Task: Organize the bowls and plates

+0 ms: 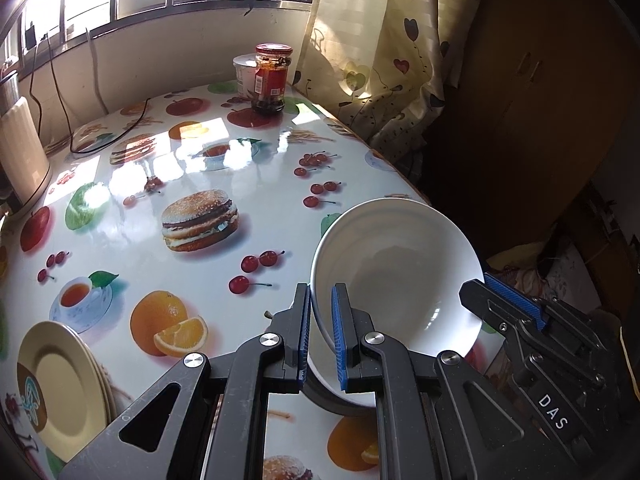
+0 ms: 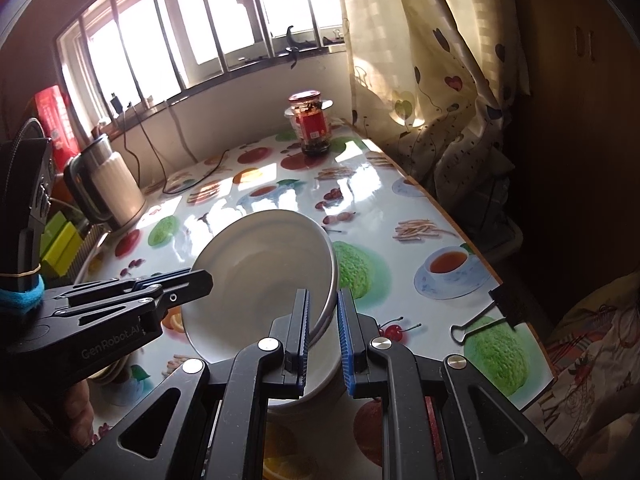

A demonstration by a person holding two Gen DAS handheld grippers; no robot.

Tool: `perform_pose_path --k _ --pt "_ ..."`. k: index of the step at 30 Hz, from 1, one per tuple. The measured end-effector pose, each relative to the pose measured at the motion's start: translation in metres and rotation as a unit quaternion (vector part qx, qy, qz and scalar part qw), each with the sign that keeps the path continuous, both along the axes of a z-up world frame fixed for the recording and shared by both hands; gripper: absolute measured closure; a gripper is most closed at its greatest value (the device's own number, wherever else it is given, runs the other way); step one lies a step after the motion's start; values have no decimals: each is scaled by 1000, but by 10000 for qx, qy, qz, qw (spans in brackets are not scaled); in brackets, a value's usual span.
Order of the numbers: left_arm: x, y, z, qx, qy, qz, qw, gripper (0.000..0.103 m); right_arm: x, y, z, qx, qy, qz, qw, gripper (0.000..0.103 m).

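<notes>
Left gripper [image 1: 321, 336]: clamped on bowl [image 1: 400, 280] rim.
Right gripper [image 2: 322, 340]: opposite rim straddled, gap visible; grasp uncertain.
Handling: bowl to be kept level, carried toward plates [image 1: 60, 376].

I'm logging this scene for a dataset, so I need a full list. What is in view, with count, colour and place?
bowl: one, white, tilted, rim between both grippers' fingers
plates: a stack, cream, near left of table; count unclear
jar: one, red lid and label, far end
tub: one, white, behind jar
kettle: one, cream and steel, left edge
binder clip: one, black, right table edge
table: one, glossy fruit-print cover
curtain: cream, heart print, right
left gripper: black, blue pads, on bowl's left rim
right gripper: same, on bowl's right rim
</notes>
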State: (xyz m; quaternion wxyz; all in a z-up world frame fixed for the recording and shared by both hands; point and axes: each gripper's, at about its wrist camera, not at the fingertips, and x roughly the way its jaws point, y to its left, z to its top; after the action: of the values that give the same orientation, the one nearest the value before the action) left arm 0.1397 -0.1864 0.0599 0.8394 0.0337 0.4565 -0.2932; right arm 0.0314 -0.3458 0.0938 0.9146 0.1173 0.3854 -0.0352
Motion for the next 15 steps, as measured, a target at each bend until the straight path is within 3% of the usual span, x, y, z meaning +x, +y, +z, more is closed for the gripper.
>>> perform_pose_path --k 15 --pt "-4 1 -12 89 131 15 9999 92 -5 1 -16 116 198 -5 9997 89"
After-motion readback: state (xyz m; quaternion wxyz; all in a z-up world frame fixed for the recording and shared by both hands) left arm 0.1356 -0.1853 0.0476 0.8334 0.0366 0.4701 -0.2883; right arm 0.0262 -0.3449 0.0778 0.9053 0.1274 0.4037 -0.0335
